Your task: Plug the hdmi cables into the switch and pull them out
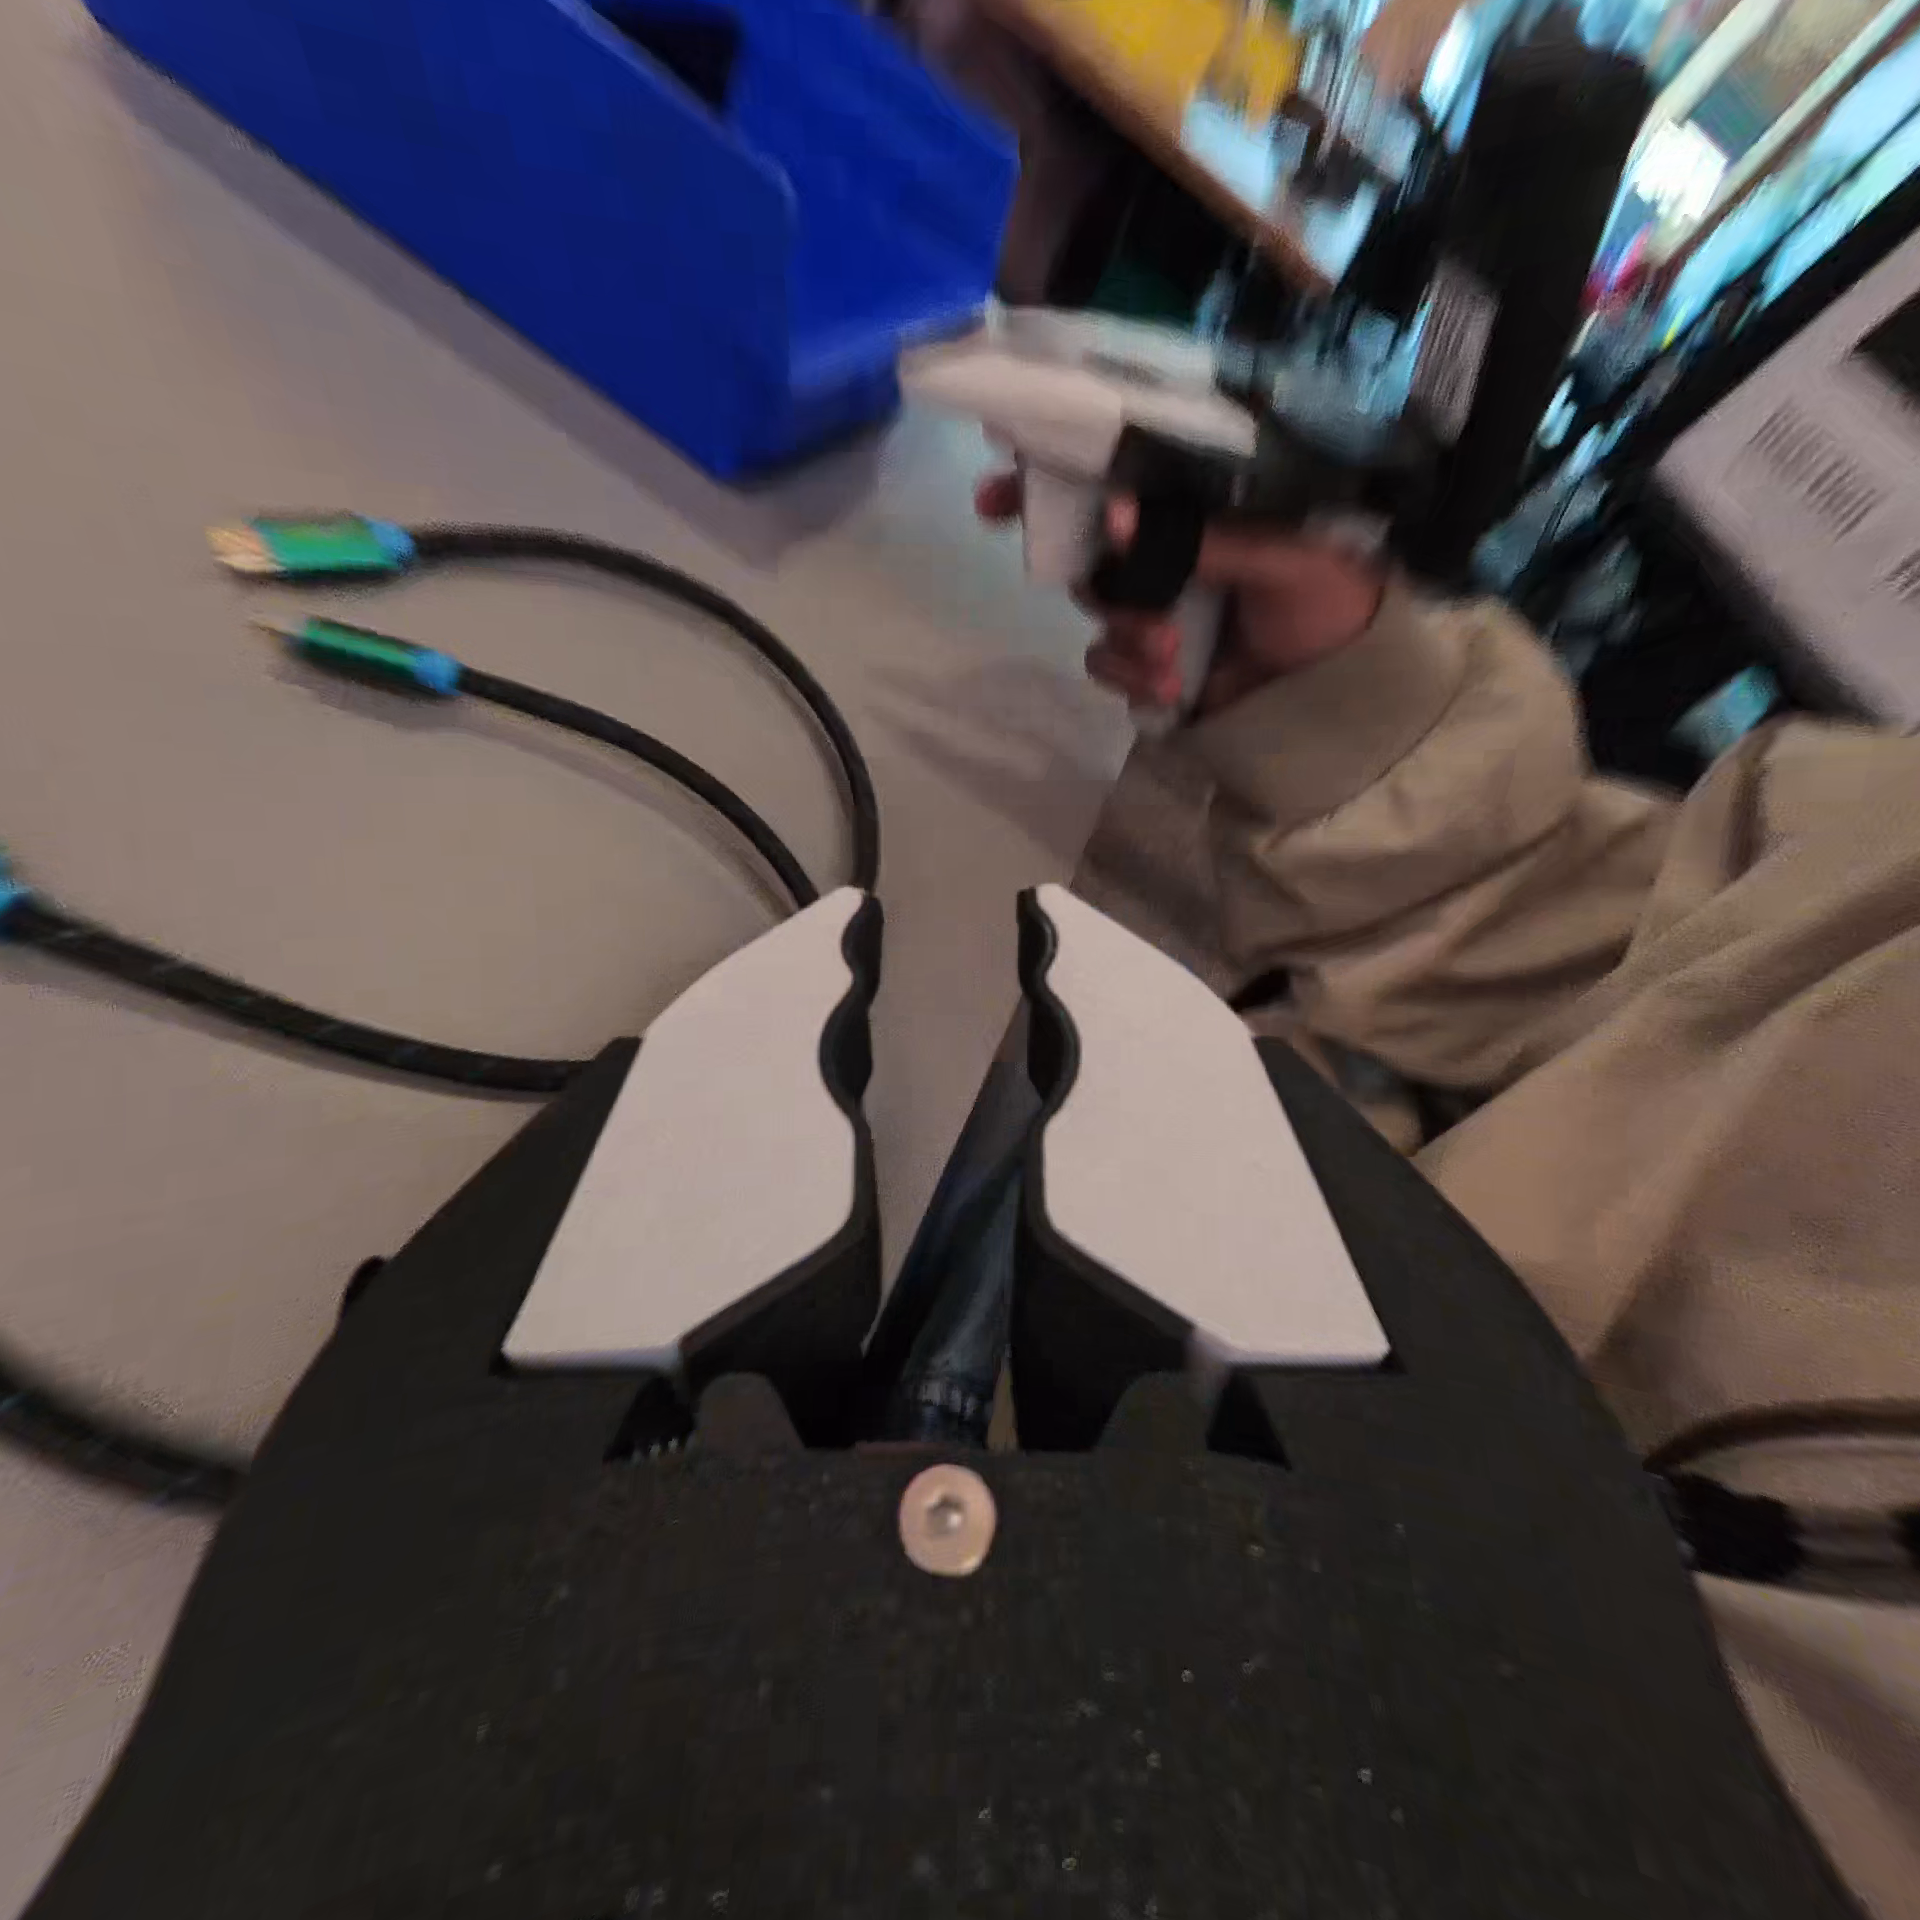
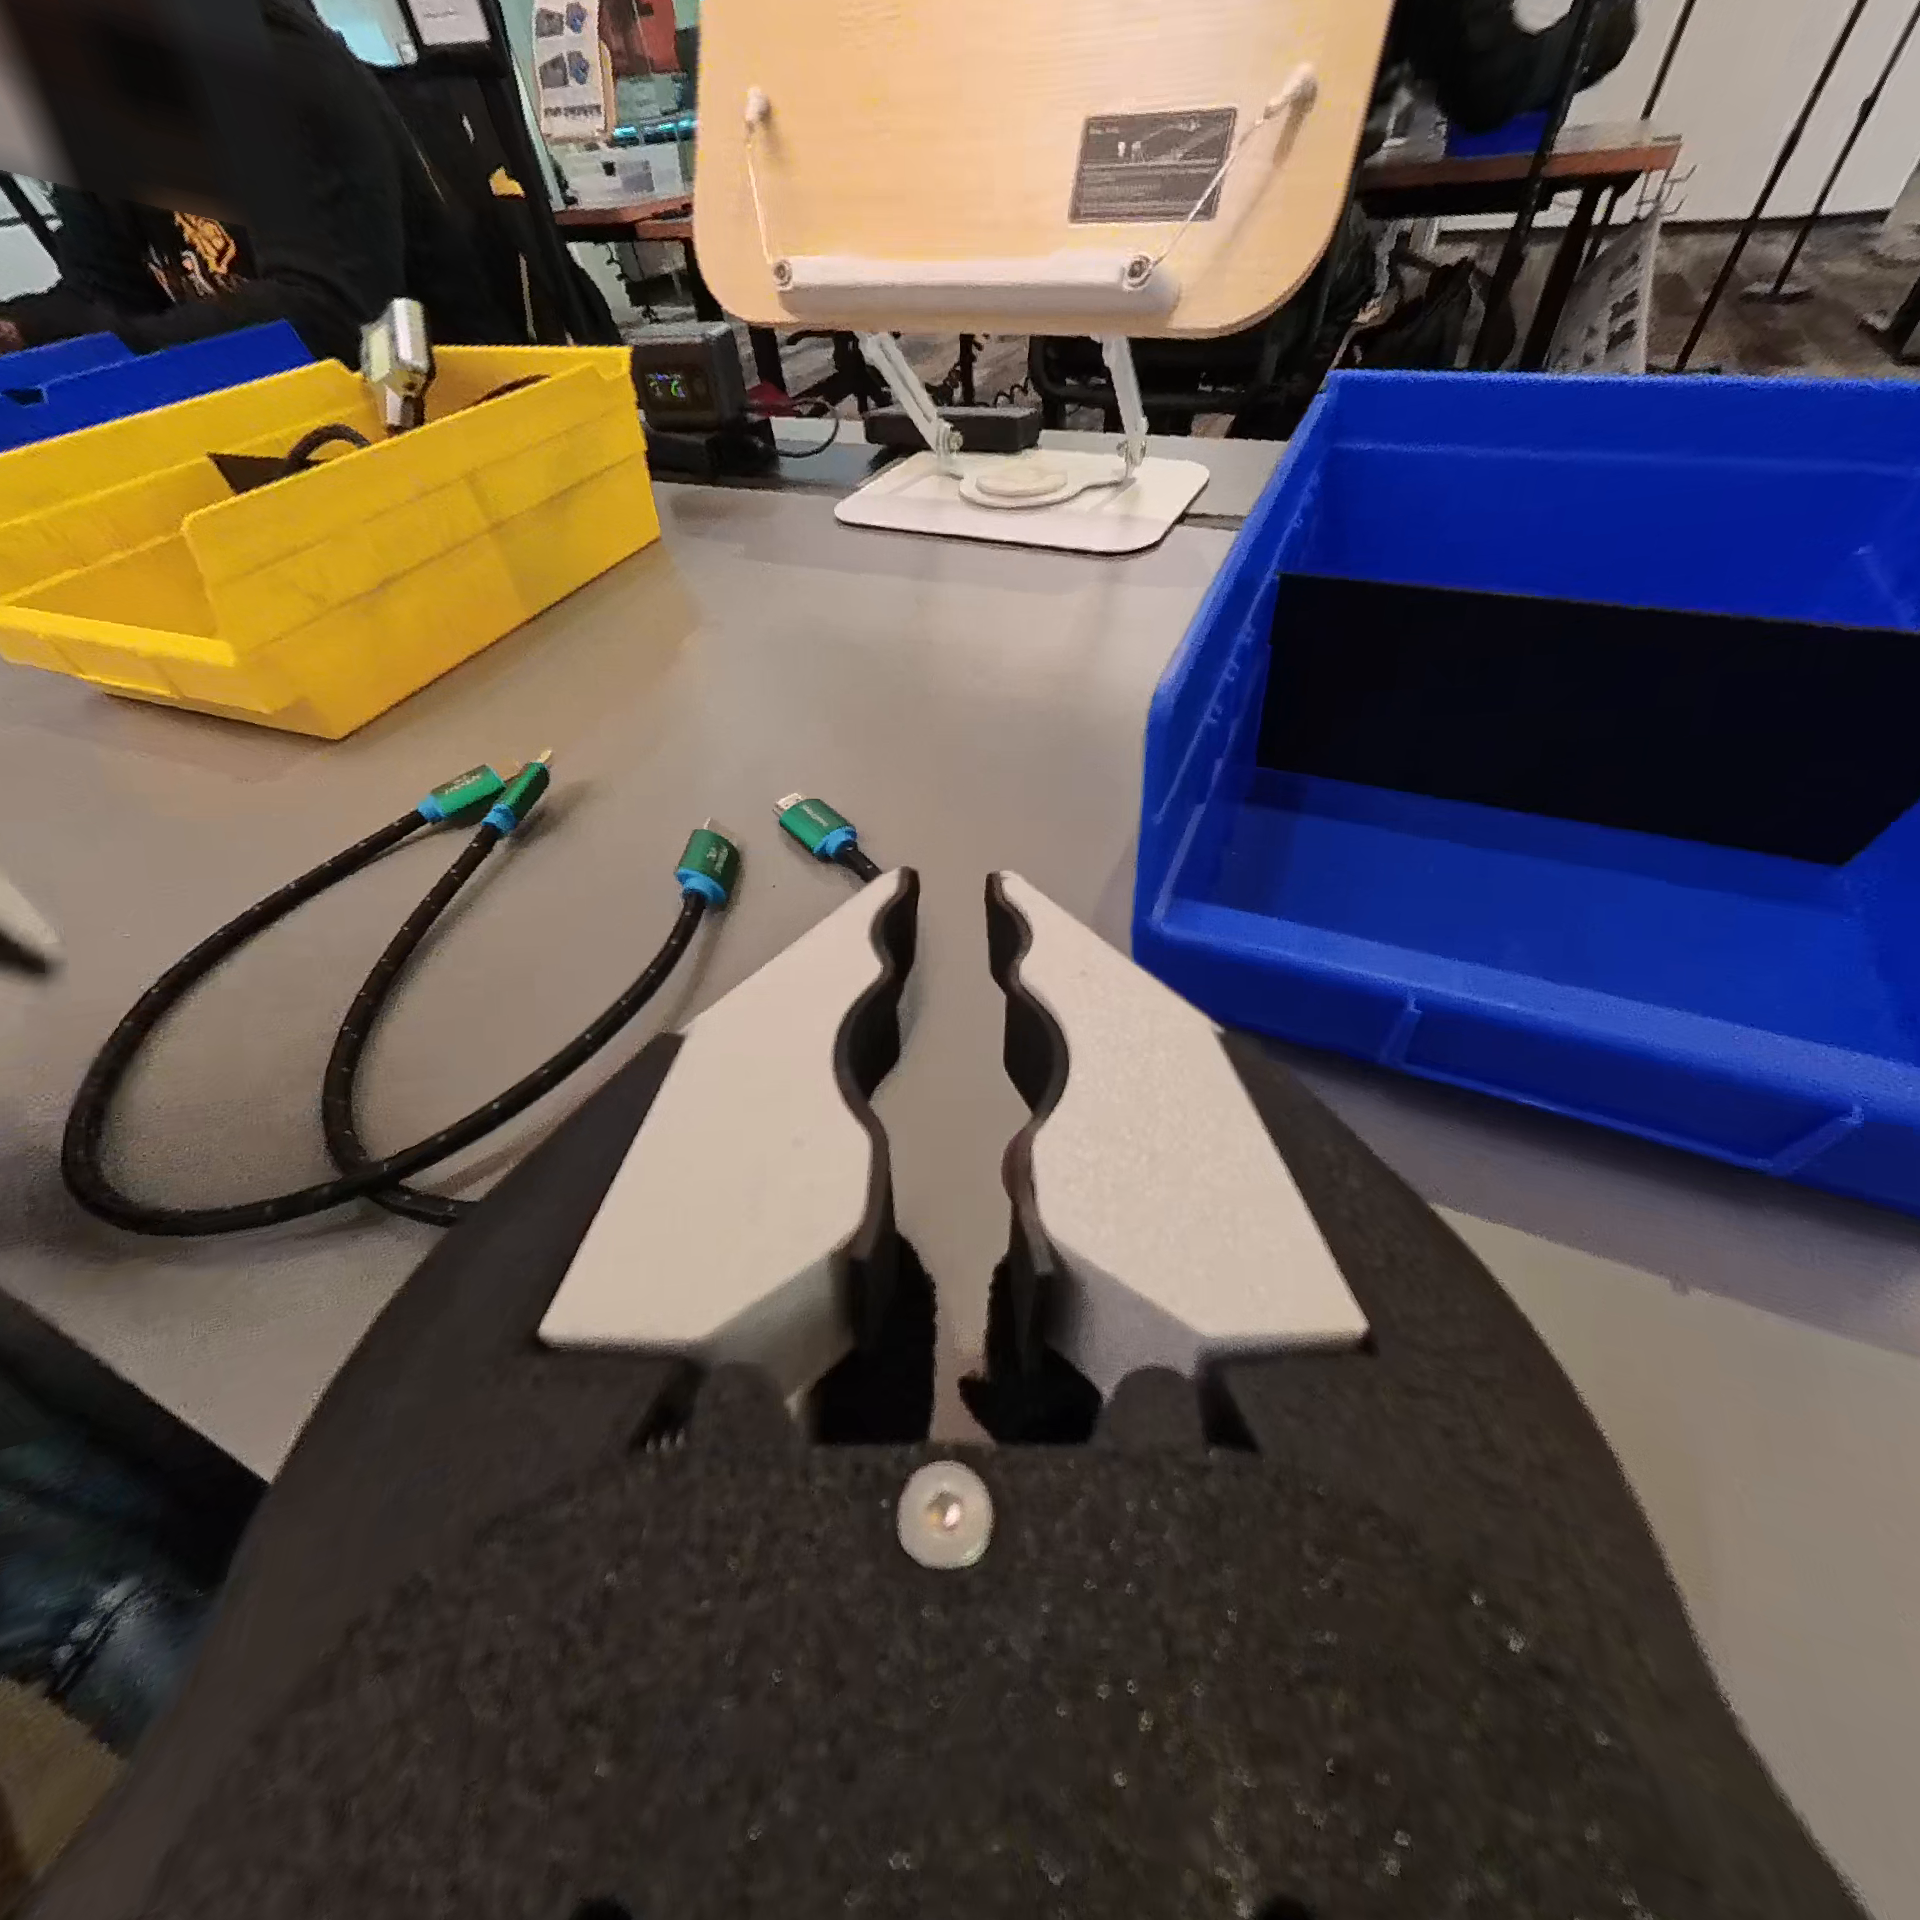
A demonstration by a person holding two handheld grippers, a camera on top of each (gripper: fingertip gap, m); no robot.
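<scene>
Several short black braided HDMI cables [image 2: 208, 1039] with green and blue plugs lie loose on the grey table [image 2: 883, 675]. One plug [image 2: 816, 826] lies just ahead and left of my right gripper [image 2: 952, 883], another [image 2: 709, 862] further left. My right gripper is narrowly open and empty above the table. In the blurred left wrist view, two plugs [image 1: 312, 545] [image 1: 379, 655] lie to the left of my left gripper [image 1: 948, 904], which is narrowly open and empty at the table's edge. No switch shows in either view.
A blue bin [image 2: 1558, 935] stands right of the right gripper; it also shows in the left wrist view [image 1: 623, 208]. A yellow bin [image 2: 312, 582] holding items stands at the back left. A wooden stand [image 2: 1018, 156] is at the back. A hand holds the right gripper [image 1: 1091, 457]. Some 20 centimetres of space lies between my two pairs of fingers. About 15 centimetres separates my right fingertips from the plug [image 2: 816, 826]. It turns up in the left wrist view [image 1: 356, 537] as well.
</scene>
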